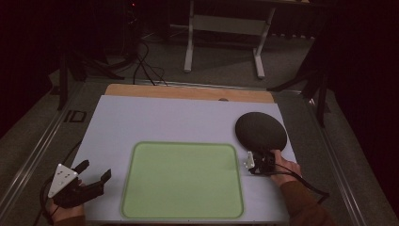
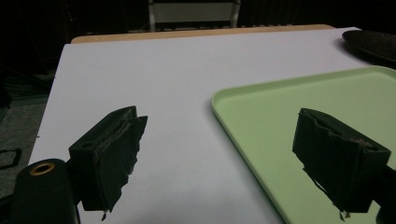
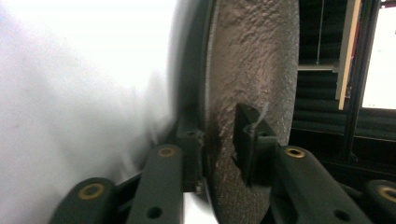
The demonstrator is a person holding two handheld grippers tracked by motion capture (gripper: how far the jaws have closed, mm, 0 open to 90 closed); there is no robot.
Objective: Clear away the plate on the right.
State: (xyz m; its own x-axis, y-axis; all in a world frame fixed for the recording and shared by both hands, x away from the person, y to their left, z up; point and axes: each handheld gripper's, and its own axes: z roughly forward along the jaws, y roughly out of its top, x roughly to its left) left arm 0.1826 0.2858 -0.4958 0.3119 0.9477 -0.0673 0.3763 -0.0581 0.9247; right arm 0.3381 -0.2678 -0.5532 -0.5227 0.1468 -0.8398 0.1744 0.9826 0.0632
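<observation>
Here the dark plate (image 1: 261, 131) is clamped at its near rim by the right gripper (image 1: 263, 160) (jaws on either face), just right of the green tray (image 1: 182, 180), while the left gripper (image 1: 96, 176) is held open, well apart.

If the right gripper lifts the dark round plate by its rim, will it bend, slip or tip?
The dark round plate looks rigid, so it probably will not bend. Its rough surface likely resists slipping. The right gripper pinches only the near rim, so the far side may sag or tip.
</observation>
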